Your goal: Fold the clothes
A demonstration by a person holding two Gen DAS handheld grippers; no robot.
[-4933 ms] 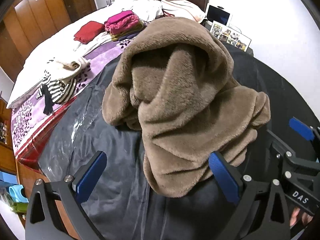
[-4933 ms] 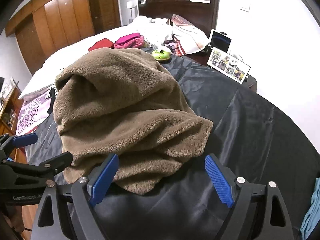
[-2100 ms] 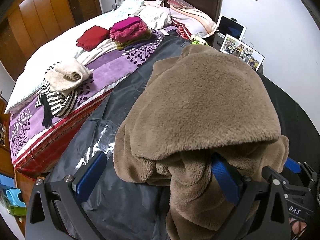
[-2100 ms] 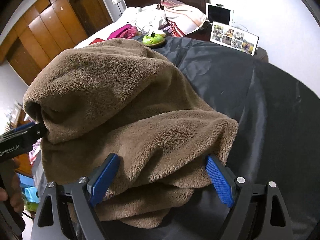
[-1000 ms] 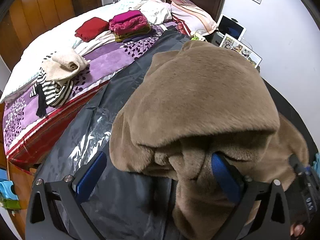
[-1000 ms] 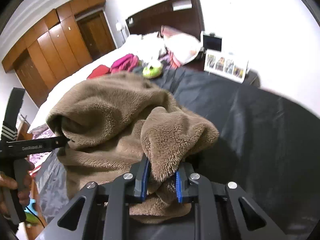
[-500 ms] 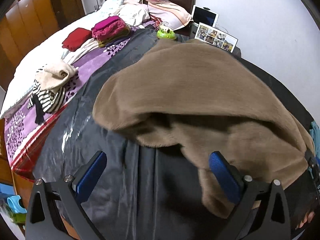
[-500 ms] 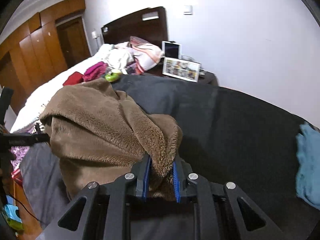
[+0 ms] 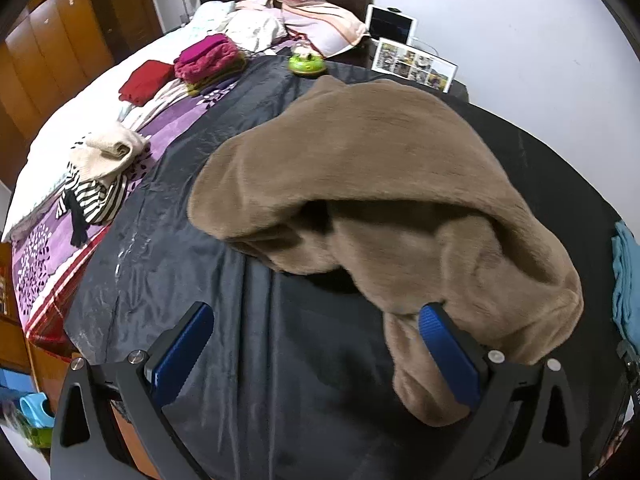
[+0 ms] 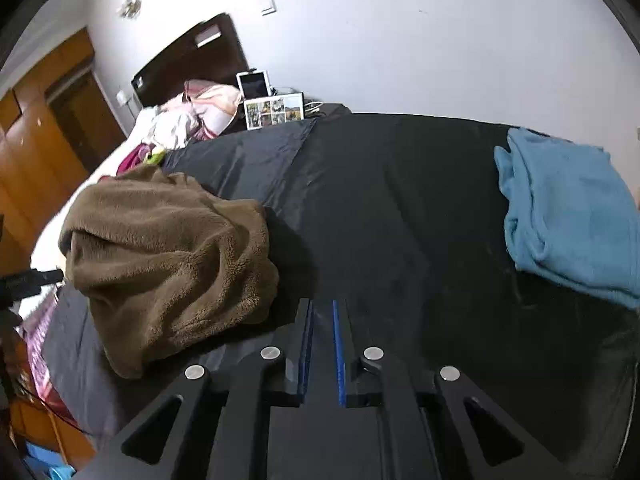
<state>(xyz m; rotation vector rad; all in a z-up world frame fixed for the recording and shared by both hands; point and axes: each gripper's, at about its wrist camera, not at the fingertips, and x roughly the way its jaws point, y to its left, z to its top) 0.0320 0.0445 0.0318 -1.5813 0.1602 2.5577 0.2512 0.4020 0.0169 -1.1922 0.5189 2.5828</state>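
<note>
A brown fleece garment (image 9: 380, 168) lies bunched and partly spread on the black sheet (image 9: 256, 360). My left gripper (image 9: 316, 344) is open wide over the sheet at the garment's near edge. A hanging flap drapes over the outside of its right finger (image 9: 448, 356), and nothing sits between the pads. In the right wrist view the brown garment (image 10: 168, 256) lies to the left, apart from my right gripper (image 10: 321, 308). Its jaws are shut to a thin slit with only the black sheet (image 10: 400, 208) showing through. A teal garment (image 10: 568, 216) lies crumpled at the right.
Folded piles sit on the bed beyond: magenta (image 9: 208, 56), red (image 9: 146, 80), cream over striped (image 9: 104, 156). A green toy (image 9: 306, 64) lies at the sheet's far edge. A photo frame (image 9: 416, 66) and tablet (image 9: 392, 28) stand by the wall. The teal garment (image 9: 626, 280) shows at the right.
The fleece that was pinched in my right gripper is out of it, and that gripper has swung right toward the teal garment. The brown garment has dropped flatter onto the sheet.
</note>
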